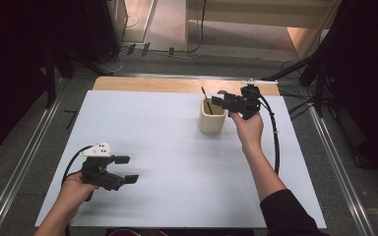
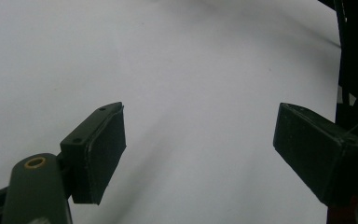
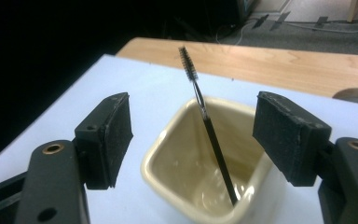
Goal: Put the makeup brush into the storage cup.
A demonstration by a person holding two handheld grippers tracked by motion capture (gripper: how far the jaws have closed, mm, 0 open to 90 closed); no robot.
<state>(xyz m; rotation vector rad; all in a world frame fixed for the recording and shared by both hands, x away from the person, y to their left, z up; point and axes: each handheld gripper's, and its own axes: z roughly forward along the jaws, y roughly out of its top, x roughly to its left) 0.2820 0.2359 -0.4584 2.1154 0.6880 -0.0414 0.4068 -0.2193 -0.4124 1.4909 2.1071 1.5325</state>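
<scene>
At the left of the high view, the left gripper (image 1: 126, 168) is held low over the white sheet (image 1: 142, 132), near the table's front edge and well apart from everything else. Its jaws are spread wide, and nothing is held or touched by them; in the left gripper view, bare sheet is seen between its pads (image 2: 106, 149).

Further right stands the cup (image 1: 211, 123), a cream, square-sided holder set toward the far edge of the sheet, in front of the strip of wooden table (image 1: 177, 84). A brush (image 3: 205, 116) is leaned inside it, bristle end up and tilted toward the far side, with its lower end resting on the cup's bottom.

At the right, the right gripper (image 1: 221, 100) is held over the cup's far right corner. In the right gripper view, the jaws are seen spread to either side of the cup (image 3: 200, 182), with the brush stem standing between them, untouched by either pad.

The step in hand is judged to be either the release of the brush into the cup or the approach to take it out; which of the two cannot be told. If it is to be taken out, the jaws would have to be centred on the thin stem above the rim and then closed. Care would be called for, since the stem is slender and could slip or swing aside, and the cup could be nudged.
</scene>
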